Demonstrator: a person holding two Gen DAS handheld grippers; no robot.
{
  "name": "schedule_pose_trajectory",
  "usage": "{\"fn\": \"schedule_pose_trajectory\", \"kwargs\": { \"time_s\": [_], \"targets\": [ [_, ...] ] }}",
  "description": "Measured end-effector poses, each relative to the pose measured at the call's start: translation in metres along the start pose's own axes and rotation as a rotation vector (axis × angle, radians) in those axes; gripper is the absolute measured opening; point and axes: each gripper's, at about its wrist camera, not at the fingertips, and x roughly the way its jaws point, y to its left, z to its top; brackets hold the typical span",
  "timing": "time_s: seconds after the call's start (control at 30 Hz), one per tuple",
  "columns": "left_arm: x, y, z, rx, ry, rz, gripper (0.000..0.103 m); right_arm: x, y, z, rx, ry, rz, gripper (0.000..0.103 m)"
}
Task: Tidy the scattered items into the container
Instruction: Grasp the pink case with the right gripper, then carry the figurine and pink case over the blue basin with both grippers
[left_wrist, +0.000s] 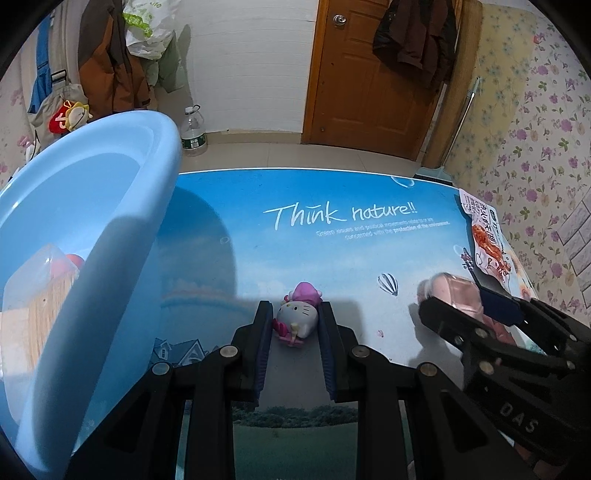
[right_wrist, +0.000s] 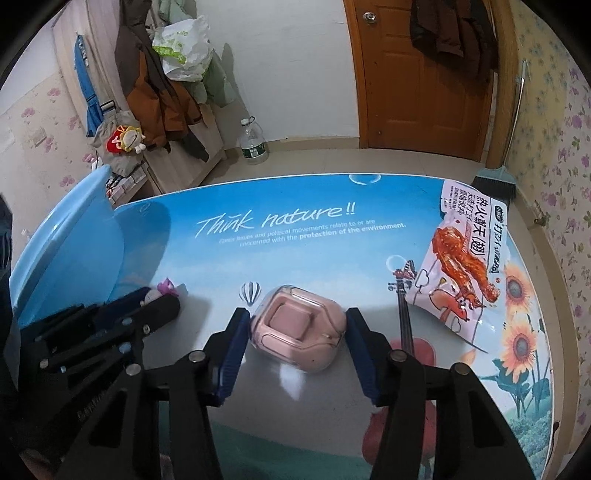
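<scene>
Your left tongs (left_wrist: 295, 325) clamped on cat toy (left_wrist: 295, 319); right tongs (right_wrist: 297, 325) pressing pink case (right_wrist: 299, 328) (both on bench (right_wrist: 295, 251)).

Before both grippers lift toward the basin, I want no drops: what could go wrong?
1. The cat toy is small and rounded, so it might squirt out of the left gripper.
2. The right gripper holds the glossy pink case only by its sides; it might slip.
3. The grippers sit close together and could collide swinging toward the basin.

"Think nature!!" with "protection of the environment" on the printed tabletop (right_wrist: 314, 236), "DAS" on the right gripper (left_wrist: 458, 299), Chinese characters on the snack packet (right_wrist: 465, 254)
</scene>
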Motion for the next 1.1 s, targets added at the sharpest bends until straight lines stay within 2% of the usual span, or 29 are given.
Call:
{"fn": "schedule_pose_trajectory", "kwargs": {
  "time_s": [0.3,0.57,0.83,0.97,1.1],
  "targets": [
    [-0.006,-0.005,-0.005,0.009,0.011,-0.006,0.023,-0.031,-0.007,-0.033,-0.037,0.017,0.018,0.055],
    [-0.018,-0.014,-0.024,0.041,0.022,-0.021,0.023,-0.055,-0.011,-0.066,-0.102,0.017,0.056,0.055],
    [-0.036,-0.02,-0.047,0.075,0.027,-0.032,0.023,-0.064,-0.012,-0.082,-0.122,0.006,0.019,0.055],
    [-0.043,-0.018,-0.053,0.074,0.028,-0.033,0.023,-0.068,-0.011,-0.084,-0.088,0.012,0.003,0.055],
    [-0.047,-0.016,-0.055,0.064,0.023,-0.033,0.023,-0.069,-0.012,-0.081,0.035,0.015,-0.055,0.055]
  ]
}}
